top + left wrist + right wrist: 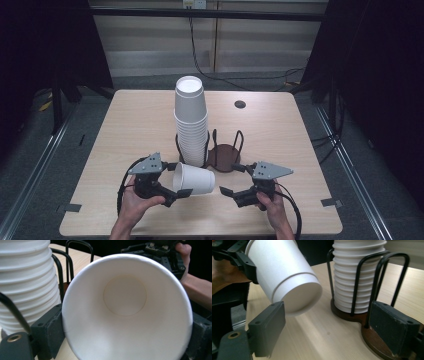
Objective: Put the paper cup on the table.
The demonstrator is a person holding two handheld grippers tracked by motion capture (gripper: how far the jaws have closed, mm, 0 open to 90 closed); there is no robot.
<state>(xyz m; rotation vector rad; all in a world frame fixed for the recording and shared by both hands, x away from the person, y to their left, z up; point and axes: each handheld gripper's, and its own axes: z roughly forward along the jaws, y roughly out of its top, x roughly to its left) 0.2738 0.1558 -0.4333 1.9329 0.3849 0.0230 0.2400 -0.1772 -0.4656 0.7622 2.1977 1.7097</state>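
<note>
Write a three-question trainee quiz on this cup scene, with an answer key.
1. True or false: the left gripper holds a single white paper cup lying on its side.
2. Which describes the right gripper? A) shut on the cup B) open, jaws apart near the cup's base C) shut on the wire holder
3. Where does the stack of cups stand?

Key:
1. True; its jaws press on the cup's rim at both sides, as the left gripper view shows.
2. B
3. In one bay of the black wire cup holder, on its brown wooden base; the bay beside it holds no cups.
</note>
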